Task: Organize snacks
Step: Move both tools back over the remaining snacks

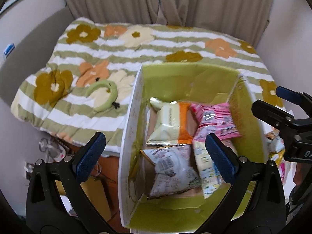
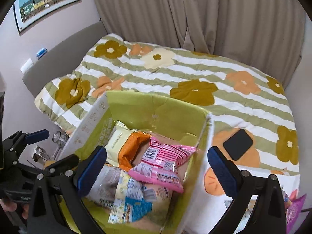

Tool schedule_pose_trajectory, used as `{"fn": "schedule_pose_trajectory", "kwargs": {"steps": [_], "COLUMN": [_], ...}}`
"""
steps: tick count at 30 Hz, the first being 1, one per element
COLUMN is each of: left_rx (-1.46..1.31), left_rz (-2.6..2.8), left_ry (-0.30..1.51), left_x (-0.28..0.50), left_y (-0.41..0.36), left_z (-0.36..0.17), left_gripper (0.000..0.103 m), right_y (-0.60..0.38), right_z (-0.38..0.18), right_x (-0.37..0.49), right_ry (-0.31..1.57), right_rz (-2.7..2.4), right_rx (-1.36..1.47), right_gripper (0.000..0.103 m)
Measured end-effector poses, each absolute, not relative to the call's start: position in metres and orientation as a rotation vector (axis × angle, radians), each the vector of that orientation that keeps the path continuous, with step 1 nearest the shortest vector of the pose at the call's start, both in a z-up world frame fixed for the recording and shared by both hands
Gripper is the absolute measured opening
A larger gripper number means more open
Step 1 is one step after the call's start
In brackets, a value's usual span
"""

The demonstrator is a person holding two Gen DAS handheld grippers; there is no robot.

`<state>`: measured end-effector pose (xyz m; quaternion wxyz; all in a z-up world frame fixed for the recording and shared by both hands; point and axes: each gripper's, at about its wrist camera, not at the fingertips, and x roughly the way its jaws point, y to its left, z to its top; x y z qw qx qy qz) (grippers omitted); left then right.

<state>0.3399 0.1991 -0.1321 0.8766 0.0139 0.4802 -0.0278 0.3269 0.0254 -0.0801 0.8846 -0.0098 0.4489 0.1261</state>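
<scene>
**Both claws wide and empty above the snack box**

Surroundings: bed with a green-and-white striped quilt point(image 1: 175, 44) printed with big flowers; beige curtain point(image 2: 214, 15) behind it. A green plush headband point(image 1: 103, 95) lies on the quilt left of the box. A dark phone point(image 2: 237, 144) lies on the quilt just right of the box. Framed picture of coloured houses point(image 2: 46, 2) on the wall above the grey headboard point(image 2: 64, 56). Metal clutter on the floor left of the bed, too blurred to name.

Task things: an open cardboard box point(image 1: 130, 128), lime-green inside, white outside, stands at the bed's edge. Inside lie four packets: a cream-and-orange packet point(image 1: 169, 120) at the far left, a pink packet point(image 2: 161, 159) at the far right, a grey-white barcoded packet point(image 1: 171, 167) near left, and a pale yellow-and-blue packet point(image 2: 130, 198) near right, partly overlapping its neighbours. More packets point(image 2: 294, 208) lie outside, right of the box, at the frame edge.

Claws: left gripper point(image 1: 154, 156) jaws spread wide, nothing between the pads; it hangs over the box's left wall. Right gripper point(image 2: 156, 173) likewise wide and empty, above the pink and yellow-blue packets, touching neither. The box's tall walls stand around the packets.
</scene>
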Motion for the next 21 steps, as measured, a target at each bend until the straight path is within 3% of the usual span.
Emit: {"fn": "schedule_pose_trajectory", "kwargs": {"steps": [11,21], "left_rx": [0.056,0.05], "left_rz": [-0.182,-0.221], "left_ry": [0.888,0.862], "left_x": [0.283,0.215], "left_y": [0.132,0.03], "left_z": [-0.081,-0.079], "left_gripper": [0.101,0.101], "right_y": [-0.045,-0.155], "right_z": [-0.032,-0.033], "right_x": [0.245,0.165], "right_ry": [0.879,0.861], "right_rz": [0.169,0.099], "right_rx": [0.023,0.02], "right_gripper": [0.103,0.103]}}
